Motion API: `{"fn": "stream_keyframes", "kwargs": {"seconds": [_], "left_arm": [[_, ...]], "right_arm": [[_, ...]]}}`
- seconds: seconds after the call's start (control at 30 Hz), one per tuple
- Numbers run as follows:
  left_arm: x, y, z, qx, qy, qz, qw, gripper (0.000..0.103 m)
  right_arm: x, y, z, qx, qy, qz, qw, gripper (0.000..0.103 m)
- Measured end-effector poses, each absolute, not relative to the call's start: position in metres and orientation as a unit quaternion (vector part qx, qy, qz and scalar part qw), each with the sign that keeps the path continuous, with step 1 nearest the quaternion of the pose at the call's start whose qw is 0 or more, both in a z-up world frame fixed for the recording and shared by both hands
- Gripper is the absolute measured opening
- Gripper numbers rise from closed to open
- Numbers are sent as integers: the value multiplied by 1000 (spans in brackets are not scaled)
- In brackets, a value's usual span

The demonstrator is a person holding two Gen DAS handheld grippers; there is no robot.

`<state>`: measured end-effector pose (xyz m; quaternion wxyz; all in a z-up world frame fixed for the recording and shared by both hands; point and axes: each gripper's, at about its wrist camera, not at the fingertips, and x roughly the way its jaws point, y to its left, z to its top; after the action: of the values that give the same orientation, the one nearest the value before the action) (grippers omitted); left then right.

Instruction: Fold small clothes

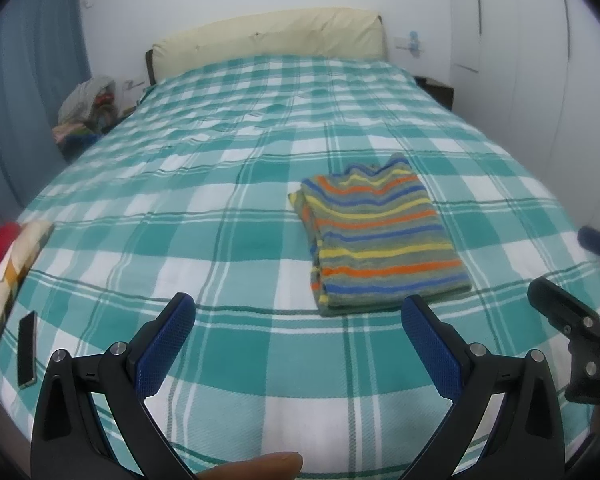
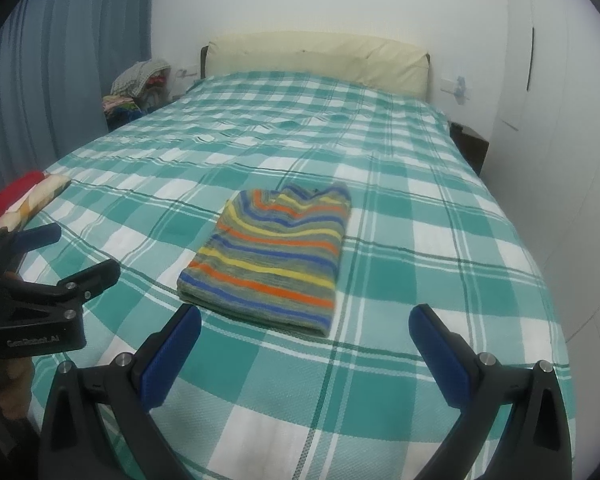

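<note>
A folded striped sweater (image 1: 380, 240) lies flat on the checked bedspread (image 1: 220, 184), its long axis running from the near edge toward the headboard (image 1: 268, 40), what looks like the neckline at the far end. The left gripper (image 1: 298, 320) and right gripper (image 2: 305, 332) hover apart from it, fingers spread wide, holding nothing.

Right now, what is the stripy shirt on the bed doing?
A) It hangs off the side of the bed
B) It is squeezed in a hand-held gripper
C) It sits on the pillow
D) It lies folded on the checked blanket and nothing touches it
D: the stripy shirt lies folded flat on the checked blanket, and the left hand-held gripper and right hand-held gripper are both open, short of it.
</note>
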<state>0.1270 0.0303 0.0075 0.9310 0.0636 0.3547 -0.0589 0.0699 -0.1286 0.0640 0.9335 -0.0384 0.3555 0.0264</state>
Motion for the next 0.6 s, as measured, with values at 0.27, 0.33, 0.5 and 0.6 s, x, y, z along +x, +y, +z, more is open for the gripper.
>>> {"fn": "stream_keyframes", "kwargs": {"seconds": [0.27,0.33,0.5,0.6], "left_arm": [[123,31,10,64,350,-52,933,103],[122,30,9,67,349,-51,933,103],[122,26,5,70,359,-55,929,103],[123,24,4,71,363,-55,927,103]], "right_arm": [[69,-128,63,-32,361,33,931,102],[72,-131,60,-26,375,21,926,102],[73,-138,52,8,409,2,912,102],[69,-135,54,-6,406,-13,914,102]]}}
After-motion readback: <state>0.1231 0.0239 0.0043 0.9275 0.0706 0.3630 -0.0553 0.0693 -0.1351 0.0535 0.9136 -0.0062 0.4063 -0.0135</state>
